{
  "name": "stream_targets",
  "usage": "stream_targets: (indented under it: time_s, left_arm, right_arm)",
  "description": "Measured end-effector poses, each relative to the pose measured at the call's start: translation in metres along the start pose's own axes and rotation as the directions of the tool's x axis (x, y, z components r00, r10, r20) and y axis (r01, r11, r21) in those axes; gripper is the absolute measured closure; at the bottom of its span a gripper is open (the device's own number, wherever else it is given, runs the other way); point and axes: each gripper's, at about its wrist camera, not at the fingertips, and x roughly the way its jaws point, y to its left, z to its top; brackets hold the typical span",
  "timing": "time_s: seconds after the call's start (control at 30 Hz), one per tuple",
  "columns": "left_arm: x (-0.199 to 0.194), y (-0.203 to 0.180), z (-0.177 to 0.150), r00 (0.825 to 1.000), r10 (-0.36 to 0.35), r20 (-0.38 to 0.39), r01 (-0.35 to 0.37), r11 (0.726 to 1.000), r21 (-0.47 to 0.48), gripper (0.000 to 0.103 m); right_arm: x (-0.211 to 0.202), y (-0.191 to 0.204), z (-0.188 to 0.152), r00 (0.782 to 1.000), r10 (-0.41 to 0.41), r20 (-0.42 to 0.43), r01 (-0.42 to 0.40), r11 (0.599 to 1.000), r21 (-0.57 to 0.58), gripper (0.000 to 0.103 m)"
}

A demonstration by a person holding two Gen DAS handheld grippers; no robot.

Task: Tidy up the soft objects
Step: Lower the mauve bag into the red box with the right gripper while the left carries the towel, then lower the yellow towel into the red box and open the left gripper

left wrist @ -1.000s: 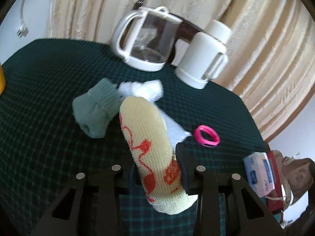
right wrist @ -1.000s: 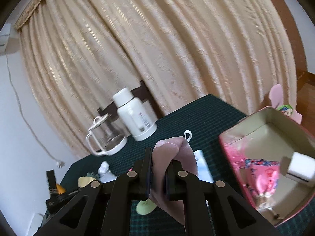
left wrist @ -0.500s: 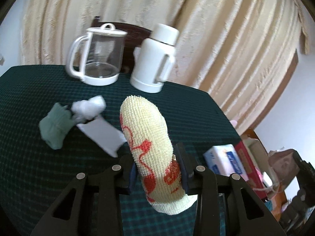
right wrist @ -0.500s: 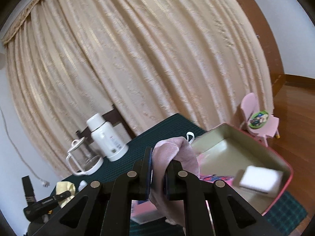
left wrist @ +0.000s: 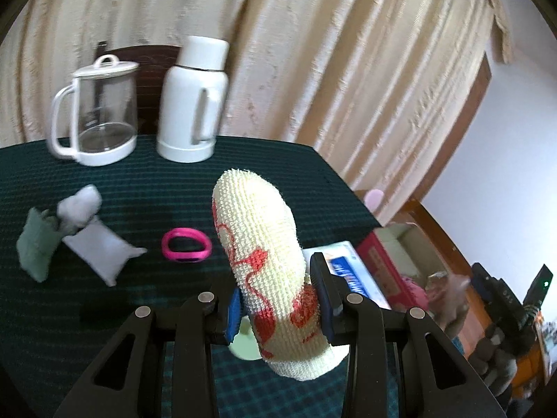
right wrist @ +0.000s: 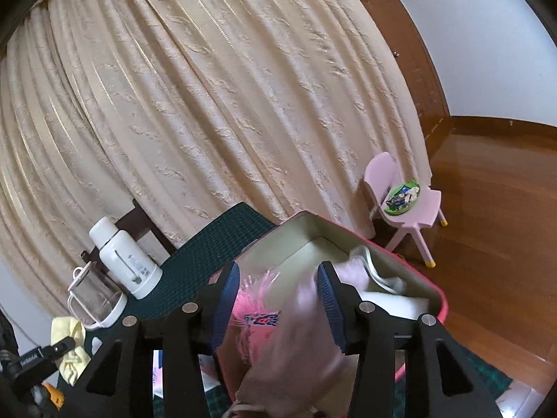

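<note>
Cream knit sock (left wrist: 264, 261) with red pattern, upright, toe up. Green sock (left wrist: 34, 244), white fluff (left wrist: 78, 205), white pillow (left wrist: 101, 249) clustered on counter (left wrist: 139, 188). Blurred pinkish cloth (right wrist: 306, 341) over pink box (right wrist: 440, 299).

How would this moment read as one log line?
left claw: shut on yellow sock | right claw: open, pink cloth dropping over pink box

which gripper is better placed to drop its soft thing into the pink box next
Left: the left gripper is shut on the yellow sock; the right gripper is open above the pink box.
</note>
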Motion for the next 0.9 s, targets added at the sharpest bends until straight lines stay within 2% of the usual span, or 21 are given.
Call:
stream_targets:
  time_s: [0.4,0.67,0.9]
  left_arm:
    - [0.040,-0.079,0.003,0.991,-0.111,-0.076,0.119,0.986,0.114,0.067]
    - [0.068,-0.137,0.004,0.974,-0.188,-0.129,0.211,0.957,0.198,0.067]
    - [0.097,-0.173,0.001,0.959,-0.216,-0.184,0.257,0.937,0.237,0.067]
  right_arm:
    - [-0.024,-0.022,-0.003,0.999,-0.028,0.029,0.028,1.000,-0.008,0.051]
    - [-0.031,-0.030,-0.007,0.999,-0.039,0.036,0.039,0.999,-0.007,0.049]
    - [-0.031,-0.037,-0.011,0.999,-0.033,0.014,0.033,0.999,-0.002,0.049]
